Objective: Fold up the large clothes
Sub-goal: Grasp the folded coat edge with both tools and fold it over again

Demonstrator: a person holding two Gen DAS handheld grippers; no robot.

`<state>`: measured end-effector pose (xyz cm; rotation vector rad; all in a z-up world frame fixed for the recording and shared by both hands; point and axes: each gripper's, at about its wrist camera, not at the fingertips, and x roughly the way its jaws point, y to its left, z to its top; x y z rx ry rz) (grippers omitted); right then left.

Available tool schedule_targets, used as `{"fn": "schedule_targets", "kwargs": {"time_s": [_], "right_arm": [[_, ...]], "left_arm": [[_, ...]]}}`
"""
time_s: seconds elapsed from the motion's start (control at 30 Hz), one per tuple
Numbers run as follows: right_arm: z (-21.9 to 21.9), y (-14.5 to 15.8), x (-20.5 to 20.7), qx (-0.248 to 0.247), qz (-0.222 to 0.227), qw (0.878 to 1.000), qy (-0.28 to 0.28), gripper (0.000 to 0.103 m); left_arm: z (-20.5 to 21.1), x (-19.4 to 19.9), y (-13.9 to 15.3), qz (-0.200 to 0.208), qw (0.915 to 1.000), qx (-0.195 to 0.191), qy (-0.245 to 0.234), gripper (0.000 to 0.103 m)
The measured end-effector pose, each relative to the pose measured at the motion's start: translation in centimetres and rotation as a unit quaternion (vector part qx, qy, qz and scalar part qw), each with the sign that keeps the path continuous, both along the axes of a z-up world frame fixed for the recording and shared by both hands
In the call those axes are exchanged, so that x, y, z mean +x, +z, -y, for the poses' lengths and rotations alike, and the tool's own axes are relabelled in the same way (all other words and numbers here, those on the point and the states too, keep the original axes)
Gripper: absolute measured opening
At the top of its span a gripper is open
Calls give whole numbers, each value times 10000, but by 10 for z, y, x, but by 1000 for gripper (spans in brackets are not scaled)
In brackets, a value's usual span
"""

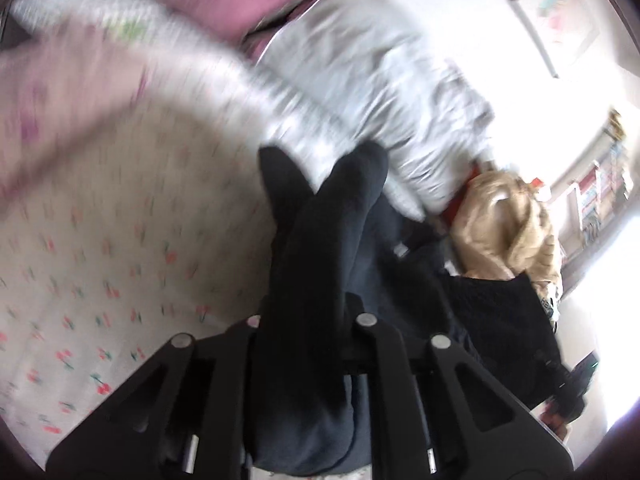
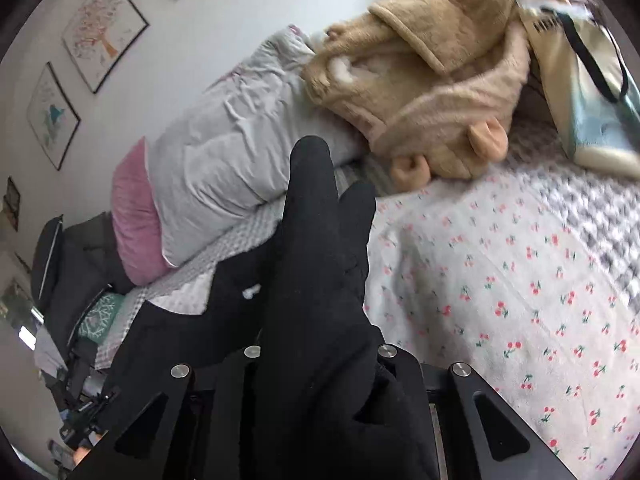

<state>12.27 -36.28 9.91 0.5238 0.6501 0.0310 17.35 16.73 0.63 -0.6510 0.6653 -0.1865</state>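
Over the cherry sheet (image 2: 520, 280) we have both the left gripper (image 1: 308, 320) and right gripper (image 2: 316, 356) clamped on the black garment (image 2: 316, 264) at centre frame; it looks soft, thick, fairly heavy, best pinched at its edges.

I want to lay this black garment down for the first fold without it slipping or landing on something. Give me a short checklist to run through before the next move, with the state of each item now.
1. Left gripper shut on the black fleece garment: ok, fabric bunches between its fingers.
2. Right gripper shut on the same garment: ok.
3. Garment spread flat between the grippers: not ok, it hangs bunched.
4. Landing spot on the white cherry-print bedsheet: ok, bare there.
5. Tan fluffy robe away from that spot: ok, at the far edge.
6. Which edge of the garment each gripper holds: cannot tell.
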Motion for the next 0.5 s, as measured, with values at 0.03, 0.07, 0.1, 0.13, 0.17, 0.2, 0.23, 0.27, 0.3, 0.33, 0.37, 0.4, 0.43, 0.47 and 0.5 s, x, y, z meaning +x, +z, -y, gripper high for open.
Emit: {"fn": "schedule_targets", "kwargs": {"time_s": [0.03,0.07,0.1,0.13,0.17,0.2,0.23,0.27,0.3,0.33,0.37,0.4,0.43,0.47,0.5], "right_arm": [[-5,19,-9,-83,201,9997,71,21],[-10,38,-21,-158,399,9990,155,21],[-12,54,-34,-218,555,9979,238,21],[-13,66,-46,-262,644,9971,296,21],[-14,73,-57,-289,674,9967,344,21],[-15,80,-71,-293,660,9966,400,21],[-15,82,-82,-315,616,9965,465,21],[-16,82,-92,-343,525,9967,516,21],[-14,79,-100,-354,368,9972,553,21],[-13,69,-109,-347,-3,9975,619,23],[-12,59,-114,-317,-303,9968,676,26],[-10,41,-120,-339,-744,9940,724,28],[-9,24,-122,-440,-1161,9898,706,31],[-8,11,-125,-577,-1468,9853,648,31],[-4,-2,-128,-745,-1738,9803,564,31]], "left_arm": [[-3,-10,20,232,9997,48,-4,10],[-8,-19,36,393,9992,73,-10,9],[-14,-28,49,494,9987,86,-7,8],[-20,-40,63,629,9980,67,-29,7],[-25,-51,74,703,9975,108,-46,7],[-26,-58,81,728,9972,183,-56,7],[-30,-71,88,720,9969,290,-89,7],[-32,-80,88,628,9973,343,-146,7],[-32,-87,83,445,9980,388,-226,7],[-34,-91,73,137,9985,398,-339,7],[-35,-94,60,-179,9982,385,-431,9],[-34,-97,42,-551,9960,461,-532,11],[-31,-97,27,-875,9926,583,-614,16],[-29,-97,11,-1186,9883,698,-660,21],[-27,-95,-13,-1622,9809,782,-732,23]]}}
